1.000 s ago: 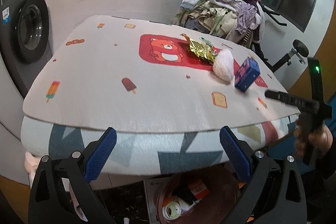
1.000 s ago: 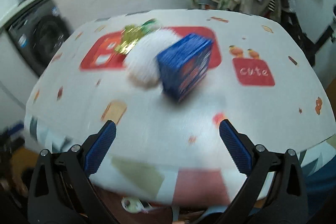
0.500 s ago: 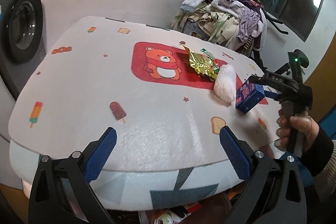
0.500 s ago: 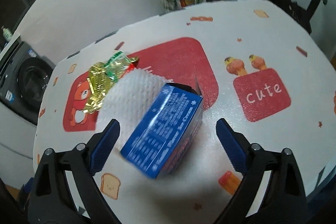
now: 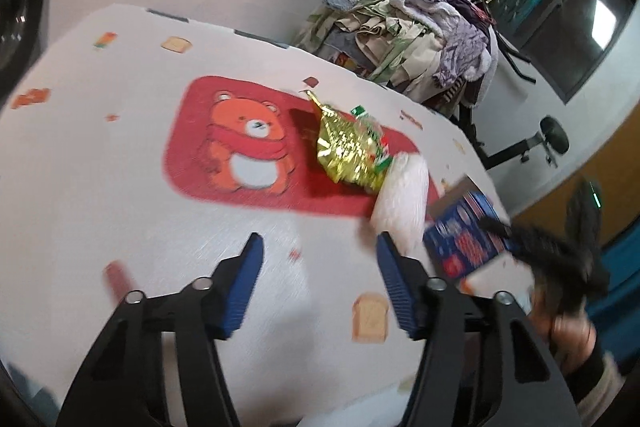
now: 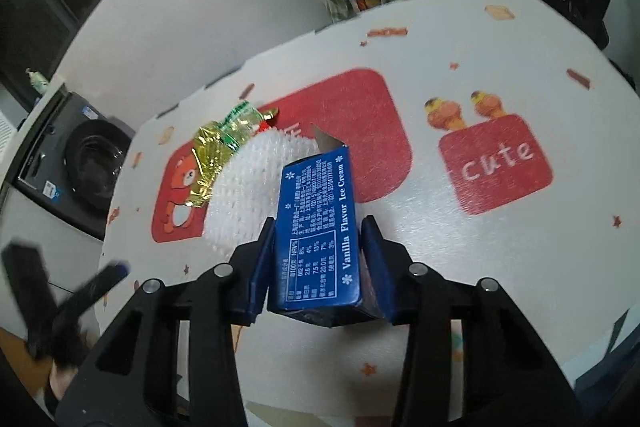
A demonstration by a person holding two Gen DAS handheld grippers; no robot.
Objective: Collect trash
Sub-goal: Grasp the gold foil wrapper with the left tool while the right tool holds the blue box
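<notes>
Both grippers tilt downward over the patterned tabletop (image 5: 120,187). The right gripper (image 6: 316,255) straddles the blue ice cream box (image 6: 316,239), its jaws closing with the box between them, the pads at or just off its sides; contact cannot be told. The left gripper (image 5: 318,275) hovers over bare tabletop, jaws closing on nothing, near the white foam wrap (image 5: 402,199) and gold foil wrapper (image 5: 348,151). Only the left view shows the hand (image 5: 568,323) carrying the right gripper; only the right view shows the box's printed label.

Glossy cardboard box (image 6: 316,231); crinkled gold foil wrapper (image 5: 350,149); matt printed mat (image 5: 120,187)
</notes>
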